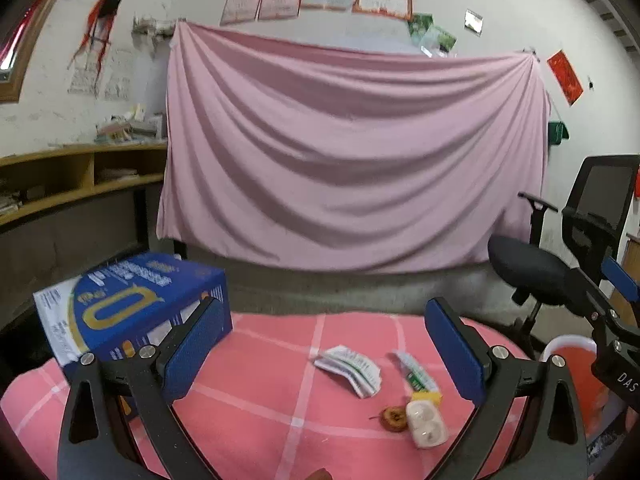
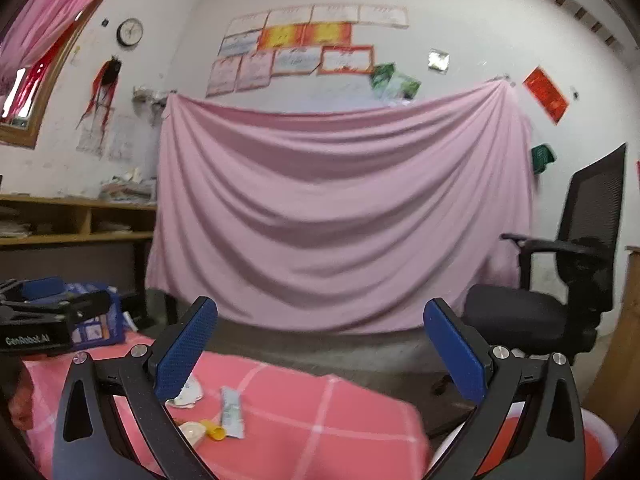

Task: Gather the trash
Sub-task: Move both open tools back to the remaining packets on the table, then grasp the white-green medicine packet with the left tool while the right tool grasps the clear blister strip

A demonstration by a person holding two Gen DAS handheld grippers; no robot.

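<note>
Fingers (image 1: 452,350) spread over wrappers (image 1: 352,368) mid-table (image 1: 256,392), bin (image 2: 520,440) past right edge.

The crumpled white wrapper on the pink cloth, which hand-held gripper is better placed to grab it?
Left. The wrapper lies between the left hand-held gripper's open fingers; in the right hand-held gripper's view it sits off left.

Large gold "Q" on the blue box (image 1: 132,308), "DAS" on the right tongs (image 1: 624,378) body, "GenRobot.AI" on the left tongs (image 2: 34,338) body, wall papers unreadable
</note>
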